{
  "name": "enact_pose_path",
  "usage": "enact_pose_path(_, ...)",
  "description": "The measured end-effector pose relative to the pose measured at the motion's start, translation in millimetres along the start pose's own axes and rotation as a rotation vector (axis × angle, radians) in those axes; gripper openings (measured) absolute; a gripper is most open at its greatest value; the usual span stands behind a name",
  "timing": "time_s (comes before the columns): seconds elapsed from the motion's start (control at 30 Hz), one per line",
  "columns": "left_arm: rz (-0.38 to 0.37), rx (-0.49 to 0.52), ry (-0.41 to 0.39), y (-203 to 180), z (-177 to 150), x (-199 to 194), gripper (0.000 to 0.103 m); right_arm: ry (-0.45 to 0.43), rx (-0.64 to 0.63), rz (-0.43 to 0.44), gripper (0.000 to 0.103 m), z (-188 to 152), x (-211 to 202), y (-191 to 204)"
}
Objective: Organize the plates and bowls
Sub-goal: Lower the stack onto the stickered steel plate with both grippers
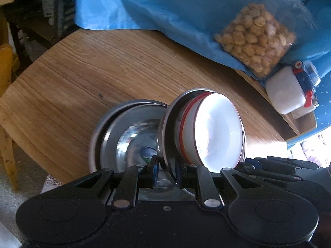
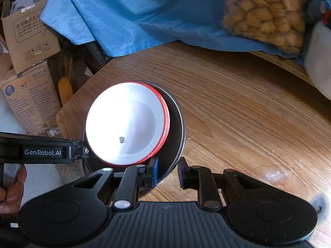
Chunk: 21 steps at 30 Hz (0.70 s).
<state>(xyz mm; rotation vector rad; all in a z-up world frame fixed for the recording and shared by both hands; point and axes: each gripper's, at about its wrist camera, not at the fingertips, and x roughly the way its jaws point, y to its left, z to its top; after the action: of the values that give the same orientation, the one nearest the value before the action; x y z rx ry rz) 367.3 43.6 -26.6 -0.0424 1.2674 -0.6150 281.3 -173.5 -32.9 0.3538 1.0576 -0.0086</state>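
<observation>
A steel plate (image 1: 165, 124) carries a white bowl with a red rim (image 1: 215, 132) and hangs tilted over the wooden table (image 1: 103, 68). My left gripper (image 1: 166, 172) is shut on the plate's near rim. To the left of that rim lies a shiny steel bowl (image 1: 128, 138) nested in another steel dish; contact with it is unclear. In the right wrist view the same white bowl (image 2: 124, 122) sits in the dark steel plate (image 2: 175, 128). My right gripper (image 2: 168, 172) pinches its rim. The left gripper (image 2: 86, 150) grips the opposite edge.
A blue cloth (image 1: 165, 10) covers the table's far side, with a clear bag of nuts (image 1: 256, 39) and a white box with a blue and red clip (image 1: 289, 91) on it. Cardboard boxes (image 2: 31, 66) stand beyond the table's left edge. A hand (image 2: 10, 188) holds the left gripper.
</observation>
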Motion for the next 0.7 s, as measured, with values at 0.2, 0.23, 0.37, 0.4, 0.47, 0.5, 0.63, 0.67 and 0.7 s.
enact_pose_path(0.2,0.015,-0.019,0.002,17.4,1.1,0.6,0.017,0.009,-0.011,0.010,0.022,1.6,15.2,14.2)
enact_pose_path(0.23,0.014,-0.024,0.007,19.3,1.3,1.6,0.017,0.014,-0.007,0.012,0.022,1.6,17.3,15.2)
enact_pose_path(0.37,0.021,-0.023,0.014,20.0,2.6,1.3,0.017,0.029,-0.003,0.013,0.022,3.4,21.8,19.0)
enact_pose_path(0.4,0.023,-0.024,0.016,20.7,2.9,1.9,0.017,0.029,-0.005,0.010,0.022,3.9,22.4,19.9)
enact_pose_path(0.47,0.022,-0.030,0.021,23.1,3.4,3.1,0.017,0.035,-0.007,0.007,0.022,4.0,24.1,21.1)
enact_pose_path(0.5,0.020,-0.034,0.024,24.7,3.9,4.0,0.017,0.040,-0.005,0.008,0.022,4.2,25.5,21.2)
enact_pose_path(0.63,0.022,-0.032,0.029,27.0,5.5,6.2,0.017,0.051,-0.001,0.008,0.022,6.2,27.8,21.9)
enact_pose_path(0.67,0.024,-0.033,0.031,27.1,5.8,6.9,0.017,0.053,-0.002,0.007,0.022,7.1,28.6,22.5)
enact_pose_path(0.7,0.025,-0.034,0.033,28.1,5.9,7.3,0.017,0.056,-0.002,0.007,0.022,7.6,29.3,22.9)
